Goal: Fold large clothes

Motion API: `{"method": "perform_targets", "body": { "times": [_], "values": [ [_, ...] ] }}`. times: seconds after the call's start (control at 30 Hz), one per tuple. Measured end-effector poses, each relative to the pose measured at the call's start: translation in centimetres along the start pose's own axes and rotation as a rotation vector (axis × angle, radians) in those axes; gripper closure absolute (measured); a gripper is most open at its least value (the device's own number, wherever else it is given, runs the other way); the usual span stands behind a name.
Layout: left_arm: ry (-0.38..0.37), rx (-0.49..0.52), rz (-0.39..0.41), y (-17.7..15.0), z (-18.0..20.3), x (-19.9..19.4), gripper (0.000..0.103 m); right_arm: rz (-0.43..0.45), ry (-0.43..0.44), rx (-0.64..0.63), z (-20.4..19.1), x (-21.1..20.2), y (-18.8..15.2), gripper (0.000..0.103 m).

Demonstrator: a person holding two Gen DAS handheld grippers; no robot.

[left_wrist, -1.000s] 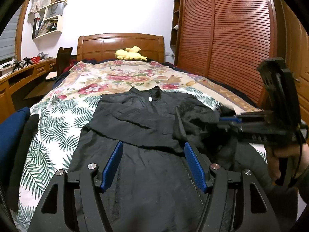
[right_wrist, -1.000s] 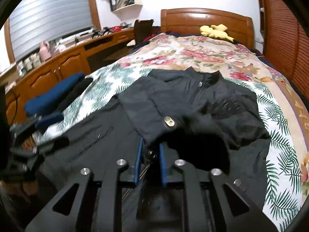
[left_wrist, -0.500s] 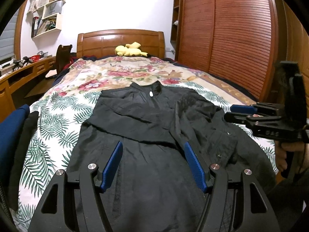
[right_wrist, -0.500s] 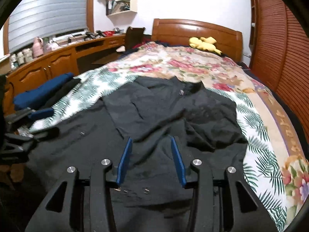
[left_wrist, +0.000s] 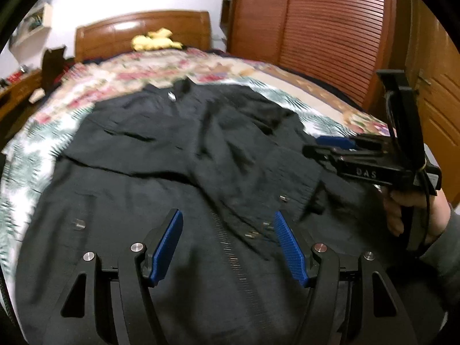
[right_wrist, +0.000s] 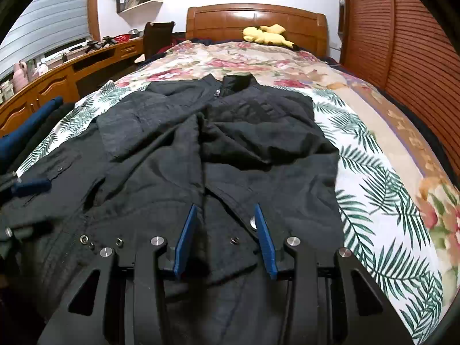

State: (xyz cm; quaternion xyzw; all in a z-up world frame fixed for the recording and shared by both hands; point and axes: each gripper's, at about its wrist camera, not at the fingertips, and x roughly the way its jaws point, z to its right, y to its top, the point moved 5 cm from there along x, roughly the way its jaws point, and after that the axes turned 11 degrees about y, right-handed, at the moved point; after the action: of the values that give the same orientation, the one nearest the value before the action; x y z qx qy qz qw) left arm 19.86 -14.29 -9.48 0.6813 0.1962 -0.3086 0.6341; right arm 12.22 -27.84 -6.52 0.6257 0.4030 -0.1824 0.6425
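Observation:
A large black jacket [left_wrist: 178, 155] lies spread on the bed, collar toward the headboard, both sleeves folded in across its chest. It also shows in the right wrist view [right_wrist: 230, 138]. My left gripper [left_wrist: 227, 218] is open and empty, just above the jacket's lower front by the zip. My right gripper [right_wrist: 225, 211] is open and empty over the jacket's lower right panel. It also shows in the left wrist view [left_wrist: 325, 145], hand-held at the jacket's right edge.
The bed has a floral and palm-leaf cover [right_wrist: 388, 201]. A yellow plush toy [right_wrist: 266, 36] lies by the wooden headboard [right_wrist: 256, 20]. A slatted wooden wardrobe [left_wrist: 330, 20] stands on the right. A wooden desk [right_wrist: 57, 77] and blue clothes [right_wrist: 26, 129] are on the left.
My right gripper let go of the right sleeve, which now lies folded across the chest, and opened wider. My left gripper tilted and moved lower over the jacket.

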Motion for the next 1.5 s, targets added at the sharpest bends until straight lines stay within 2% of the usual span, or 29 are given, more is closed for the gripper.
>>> {"method": "perform_targets", "body": {
  "times": [0.07,0.27,0.5,0.53,0.67,0.77,0.9,1.03,1.17,1.37,1.5],
  "values": [
    [-0.016,-0.010,-0.022,0.1,0.2,1.0,0.036,-0.004,-0.003,0.001,0.2,-0.3,-0.3,0.060],
    [-0.039,-0.055,-0.084,0.5,-0.3,3.6,0.048,-0.004,-0.010,-0.003,0.8,-0.7,-1.0,0.060],
    [-0.007,-0.045,-0.099,1.1,0.4,6.2,0.049,0.005,-0.008,-0.016,0.8,-1.2,-1.2,0.060],
    [-0.006,-0.039,-0.096,1.2,0.5,6.4,0.054,0.006,-0.007,-0.020,0.8,-1.3,-1.2,0.060],
    [0.018,-0.009,-0.072,1.0,1.3,6.0,0.087,0.007,-0.015,-0.043,0.5,-1.5,-1.5,0.060],
    [0.036,-0.010,-0.061,1.4,0.8,4.8,0.096,0.006,-0.014,-0.051,0.6,-1.7,-1.7,0.060],
    [0.057,-0.025,0.004,2.4,-0.7,1.7,0.096,0.010,-0.008,-0.048,0.9,-2.1,-1.8,0.060],
    [0.110,-0.026,0.047,3.1,-2.6,-0.2,0.096,0.029,0.008,-0.036,1.2,-2.7,-1.5,0.060],
    [0.159,-0.023,0.063,4.1,-4.4,-0.6,0.096,0.045,0.023,-0.021,1.2,-2.9,-1.0,0.060],
    [0.233,-0.001,0.066,4.9,-4.6,0.0,0.096,0.050,0.035,-0.038,0.2,-2.3,-0.4,0.060],
    [0.254,-0.017,0.060,4.6,-4.5,0.1,0.090,0.044,0.043,-0.043,-0.2,-1.7,-0.2,0.060]
  ]
}}
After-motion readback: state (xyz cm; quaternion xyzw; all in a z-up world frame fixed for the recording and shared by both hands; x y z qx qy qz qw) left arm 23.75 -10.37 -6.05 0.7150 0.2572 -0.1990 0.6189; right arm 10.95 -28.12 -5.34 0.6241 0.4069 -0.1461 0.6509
